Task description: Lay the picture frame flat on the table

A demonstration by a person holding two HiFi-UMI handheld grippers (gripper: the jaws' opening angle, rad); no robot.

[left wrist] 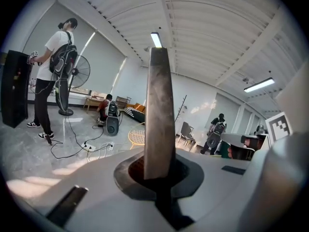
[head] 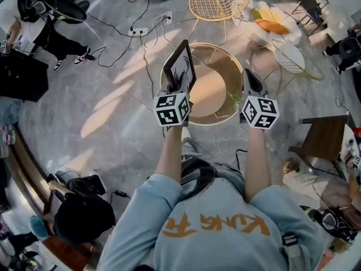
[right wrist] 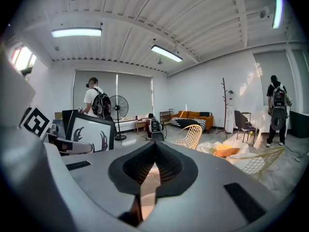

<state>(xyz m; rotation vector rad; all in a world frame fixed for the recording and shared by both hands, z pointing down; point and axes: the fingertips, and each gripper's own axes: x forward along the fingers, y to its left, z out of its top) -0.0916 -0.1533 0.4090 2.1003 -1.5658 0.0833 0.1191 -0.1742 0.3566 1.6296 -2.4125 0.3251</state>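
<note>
Above round worktop (head: 210,92): left tool (head: 177,87) pinching picture frame (head: 181,65) upright by edge; right tool (head: 251,82) pressed together, empty.

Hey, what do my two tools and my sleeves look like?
The left tool and right tool are grey, and each bears a white cube with black square markers. You wear short light-blue sleeves, with orange print across the back.

Picture frame (left wrist: 158,115) edge-on, face hidden; table (head: 208,89) partly covered.
</note>
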